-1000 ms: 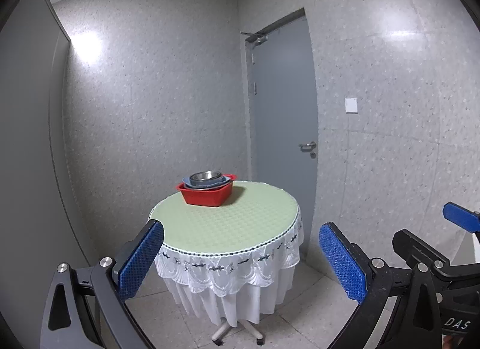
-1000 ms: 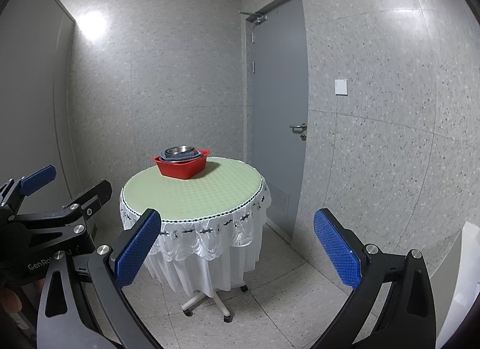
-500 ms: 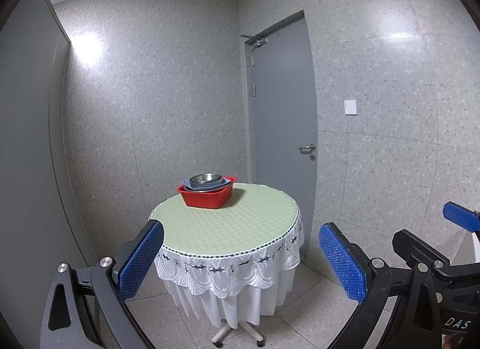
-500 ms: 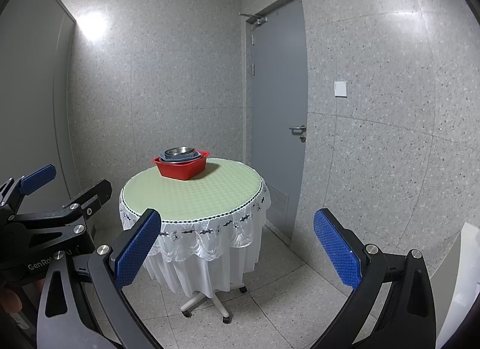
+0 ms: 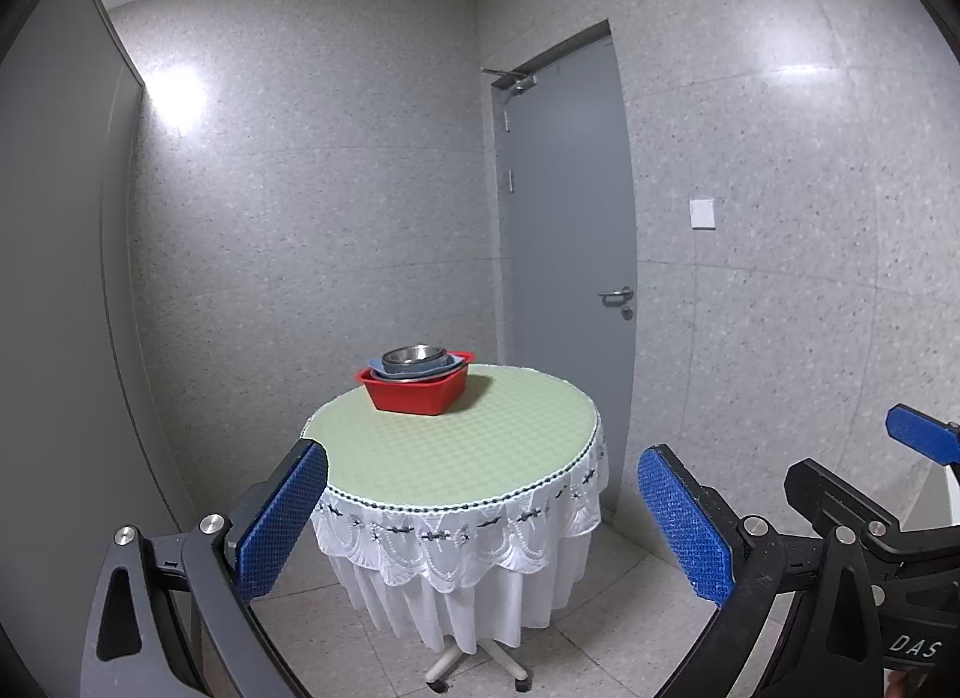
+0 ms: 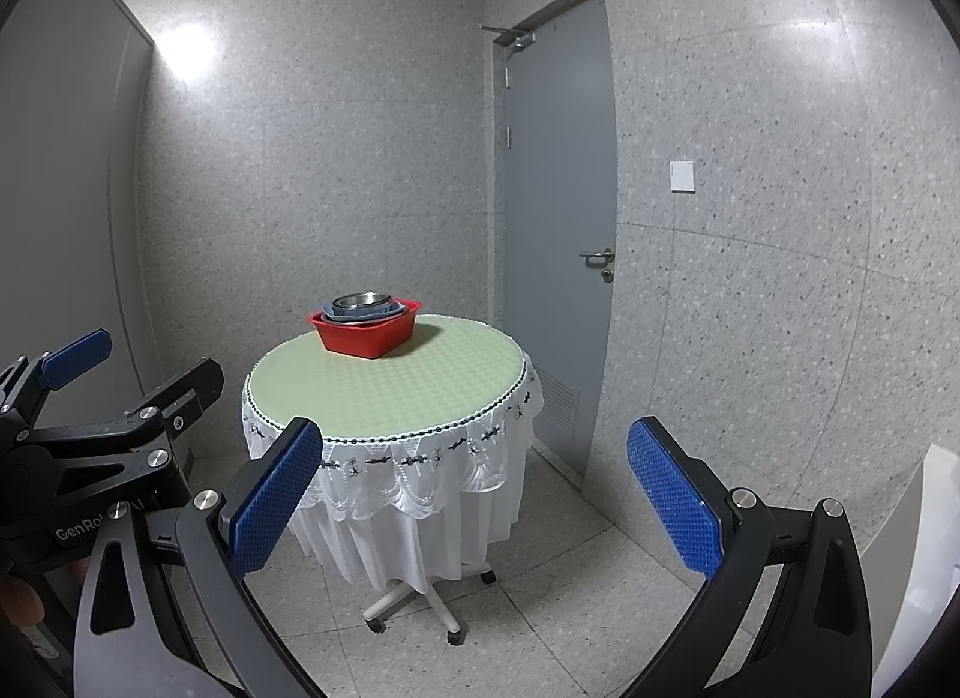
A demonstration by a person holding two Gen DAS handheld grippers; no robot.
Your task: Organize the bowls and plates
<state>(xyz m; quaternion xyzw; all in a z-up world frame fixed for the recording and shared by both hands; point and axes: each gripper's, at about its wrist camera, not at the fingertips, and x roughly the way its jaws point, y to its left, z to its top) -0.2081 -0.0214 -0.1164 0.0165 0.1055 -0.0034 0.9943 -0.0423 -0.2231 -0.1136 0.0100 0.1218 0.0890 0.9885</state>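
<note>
Evidently we find bowls nested in the red basin (image 5: 415,396) on the worktop (image 5: 456,452); left hand-held gripper (image 5: 480,524) and right hand-held gripper (image 6: 474,503) gape wide, empty, well apart from it; completion cannot be judged.

Right claw (image 6: 474,494) spread wide, well short of round table (image 6: 390,392) bearing red basin (image 6: 366,335)

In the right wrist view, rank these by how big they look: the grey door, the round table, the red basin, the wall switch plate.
Largest to smallest as they appear:
1. grey door
2. round table, nearer the camera than the door, so the real order of these two is unsure
3. red basin
4. wall switch plate
</note>
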